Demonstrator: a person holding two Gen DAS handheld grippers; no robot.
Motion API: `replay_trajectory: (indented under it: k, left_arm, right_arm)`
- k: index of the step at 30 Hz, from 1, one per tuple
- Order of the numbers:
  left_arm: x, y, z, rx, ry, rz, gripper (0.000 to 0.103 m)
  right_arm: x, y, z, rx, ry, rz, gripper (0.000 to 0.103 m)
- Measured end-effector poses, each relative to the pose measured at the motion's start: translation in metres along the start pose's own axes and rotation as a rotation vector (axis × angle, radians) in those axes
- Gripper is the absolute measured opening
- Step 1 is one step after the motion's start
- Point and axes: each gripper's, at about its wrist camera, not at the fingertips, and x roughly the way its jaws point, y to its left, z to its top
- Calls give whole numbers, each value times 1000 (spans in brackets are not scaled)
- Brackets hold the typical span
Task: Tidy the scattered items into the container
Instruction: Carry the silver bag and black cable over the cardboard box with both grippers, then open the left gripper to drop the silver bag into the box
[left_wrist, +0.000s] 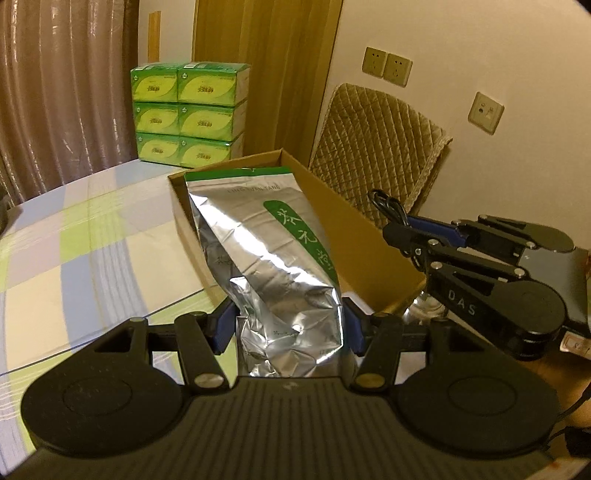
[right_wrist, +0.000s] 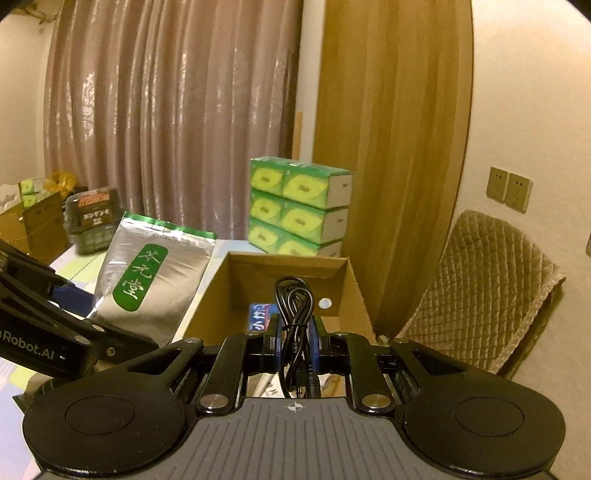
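Holding a silver foil bag (left_wrist: 266, 258) by its lower end, my left gripper (left_wrist: 288, 325) tilts it up toward the cardboard box (left_wrist: 369, 236) at one o'clock. My right gripper (right_wrist: 295, 343) is pinched tight on a coiled black cable (right_wrist: 293, 314) before the open box, twelve o'clock. Something blue, perhaps a packet (right_wrist: 260, 317), lies inside.

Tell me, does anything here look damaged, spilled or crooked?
Nothing is spilled. The silver foil bag in the left gripper is crumpled and leans sideways, which squeezing would explain. The black cable sits bundled in the shut right gripper over the cardboard box.
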Motion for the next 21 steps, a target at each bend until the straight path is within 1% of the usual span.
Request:
replay_trajectory:
  k: [11,18,21]
  left_arm:
    - [37,-1,23,-57,-7,-24,53]
    - [58,-1,31,-89,-12,-31,53]
    - [66,0,34,-113,-11,-39,51]
  right_arm:
    - [25,-31,-3,34,24,-26,11]
    - [40,-40,-7,43,40,-27,11]
    - [46,-42,-7,45,45,-28,11]
